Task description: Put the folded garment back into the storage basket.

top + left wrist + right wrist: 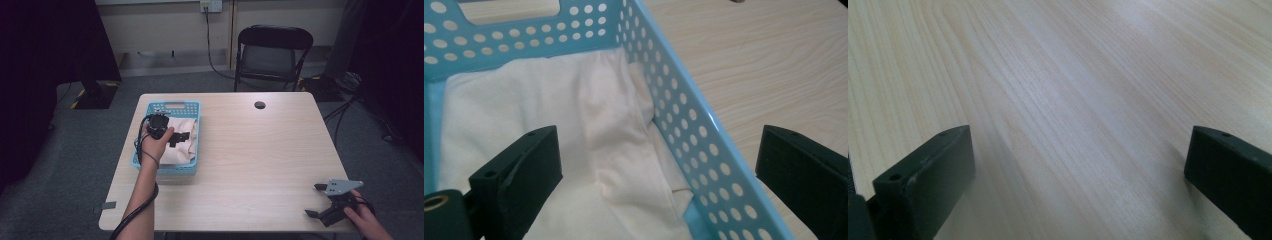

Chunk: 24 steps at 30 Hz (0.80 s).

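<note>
Cream cloth [549,125] lies crumpled inside blue perforated basket [150,165] at tabletop [260,160] left side. Left gripper [179,137] hovers over it, fingers spread wide, one straddling basket wall. Right gripper [318,200] idle near right front corner, fingers apart, empty. Cloth judged light, limp, non-fragile; pinch raised central fold

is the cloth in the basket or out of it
In it: the cream cloth lies inside the blue basket, below its walls, with the open left gripper straddling one wall.
</note>
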Motion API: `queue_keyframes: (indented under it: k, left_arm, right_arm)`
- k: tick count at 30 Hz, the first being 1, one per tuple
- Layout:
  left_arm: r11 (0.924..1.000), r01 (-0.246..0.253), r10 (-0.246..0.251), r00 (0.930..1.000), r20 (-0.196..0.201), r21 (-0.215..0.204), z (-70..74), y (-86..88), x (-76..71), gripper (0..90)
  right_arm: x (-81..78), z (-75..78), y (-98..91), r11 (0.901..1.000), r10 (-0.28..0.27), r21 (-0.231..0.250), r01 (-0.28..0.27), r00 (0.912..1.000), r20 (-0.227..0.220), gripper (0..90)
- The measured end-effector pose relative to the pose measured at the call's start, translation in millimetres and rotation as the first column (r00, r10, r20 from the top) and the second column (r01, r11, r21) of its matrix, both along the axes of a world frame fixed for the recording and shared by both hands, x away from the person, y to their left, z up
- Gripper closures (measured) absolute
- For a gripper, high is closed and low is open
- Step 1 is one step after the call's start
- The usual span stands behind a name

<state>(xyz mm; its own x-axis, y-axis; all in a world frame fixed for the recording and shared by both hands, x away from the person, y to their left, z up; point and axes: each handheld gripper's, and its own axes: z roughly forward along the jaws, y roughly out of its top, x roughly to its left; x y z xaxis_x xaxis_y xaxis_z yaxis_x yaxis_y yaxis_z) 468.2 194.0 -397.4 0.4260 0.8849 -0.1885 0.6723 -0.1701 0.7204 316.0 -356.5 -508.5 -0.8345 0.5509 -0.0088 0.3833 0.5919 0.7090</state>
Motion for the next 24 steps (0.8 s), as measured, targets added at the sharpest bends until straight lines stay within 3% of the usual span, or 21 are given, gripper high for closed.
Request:
queue_keyframes:
  k: [24]
  left_arm:
    - [0.9977,0.068,-0.067,0.9963,0.054,-0.005,6.4,-5.2,-27.0,3.9]
  right_arm:
    - [0.0,0.0,0.0,1.0,0.0,0.0,0.0,1.0,0.0,0.0]
